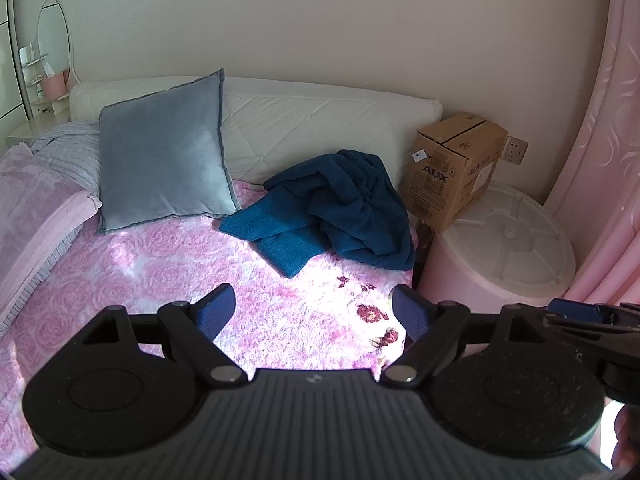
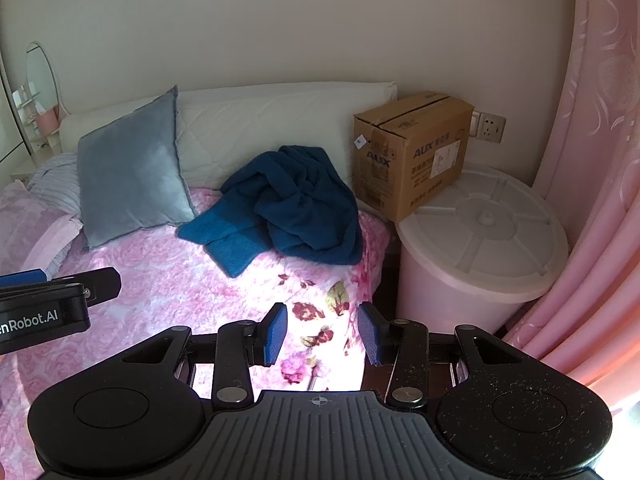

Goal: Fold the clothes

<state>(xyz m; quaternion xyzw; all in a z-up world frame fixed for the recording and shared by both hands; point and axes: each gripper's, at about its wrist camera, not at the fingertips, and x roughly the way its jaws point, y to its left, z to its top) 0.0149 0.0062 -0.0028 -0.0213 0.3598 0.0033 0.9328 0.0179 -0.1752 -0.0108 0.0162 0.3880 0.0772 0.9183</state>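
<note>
From your left wrist camera, the left gripper [image 1: 313, 309] stands wide open and empty over the pink bedspread [image 1: 168, 264]; the crumpled blue garment [image 1: 332, 208] lies ahead, slightly right, well apart.

From your right wrist camera, the right gripper [image 2: 322, 331] is half open, holding nothing; the garment [image 2: 288, 204] sits ahead, slightly left, its flat end trailing left. Neither hand looks clearly nearer.

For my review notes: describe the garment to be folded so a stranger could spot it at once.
On the bed's pink floral blanket, near the white headboard cushion, lies a crumpled dark teal garment. It sits between the grey-blue pillow and the cardboard box.
</note>
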